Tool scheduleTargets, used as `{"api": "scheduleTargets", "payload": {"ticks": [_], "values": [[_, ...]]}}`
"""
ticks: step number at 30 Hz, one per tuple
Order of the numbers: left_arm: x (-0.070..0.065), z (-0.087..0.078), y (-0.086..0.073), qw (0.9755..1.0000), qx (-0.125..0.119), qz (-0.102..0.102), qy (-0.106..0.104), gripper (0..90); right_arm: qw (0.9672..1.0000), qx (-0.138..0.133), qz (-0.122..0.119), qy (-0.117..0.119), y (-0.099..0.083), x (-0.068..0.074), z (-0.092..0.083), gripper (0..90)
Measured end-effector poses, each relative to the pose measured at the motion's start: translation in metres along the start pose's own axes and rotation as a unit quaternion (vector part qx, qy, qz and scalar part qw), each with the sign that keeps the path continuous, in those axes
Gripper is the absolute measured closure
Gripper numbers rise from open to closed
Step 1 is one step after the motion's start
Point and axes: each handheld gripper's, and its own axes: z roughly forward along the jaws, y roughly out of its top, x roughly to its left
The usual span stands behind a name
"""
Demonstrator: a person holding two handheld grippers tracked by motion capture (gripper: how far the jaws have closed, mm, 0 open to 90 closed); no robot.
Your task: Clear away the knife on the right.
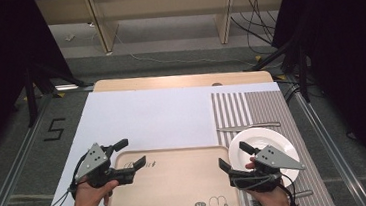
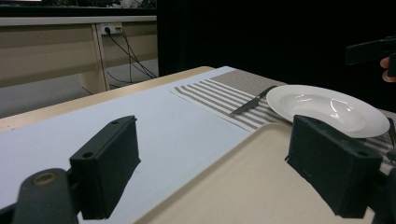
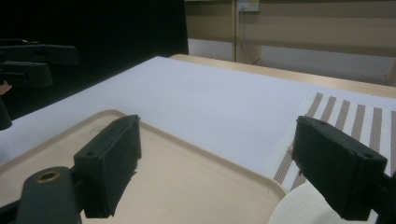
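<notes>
A beige tray [image 1: 178, 183] with a rabbit drawing lies at the table's near edge. Right of it a white plate [image 1: 270, 143] rests on a striped placemat [image 1: 252, 109], and a knife [image 1: 248, 126] lies just beyond the plate. My left gripper [image 1: 131, 153] hovers open over the tray's far left corner, its jaws [image 2: 219, 163] wide apart with nothing between them. My right gripper [image 1: 232, 155] hangs open where the tray's right rim meets the plate's left edge. Its jaws [image 3: 224, 168] straddle the tray [image 3: 187, 177] and the plate [image 3: 299, 207], empty.
A large white sheet [image 1: 147, 118] covers the wooden table beyond the tray. A utensil handle [image 1: 302, 193] lies on the mat near the front right corner. Dark curtains stand at both sides, with a bench and cables on the floor beyond the table.
</notes>
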Motion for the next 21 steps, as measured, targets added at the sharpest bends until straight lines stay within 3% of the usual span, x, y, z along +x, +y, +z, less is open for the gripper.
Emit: {"api": "scheduleTargets", "payload": {"ticks": [17,19,21], "values": [[0.0,0.0002,0.0,1.0,0.001,0.002,0.0,15.8,1.0,-0.007,0.004,0.001,0.0,-0.0024,0.0016,15.9],[0.0,0.0003,-0.0001,1.0,0.001,0.002,0.001,15.8,1.0,0.001,-0.005,-0.002,0.0012,-0.0048,0.0002,16.5],[0.0002,0.0004,-0.0002,1.0,0.002,0.002,0.001,15.8,1.0,0.007,0.004,0.006,0.0023,-0.0067,-0.0006,16.6]]}}
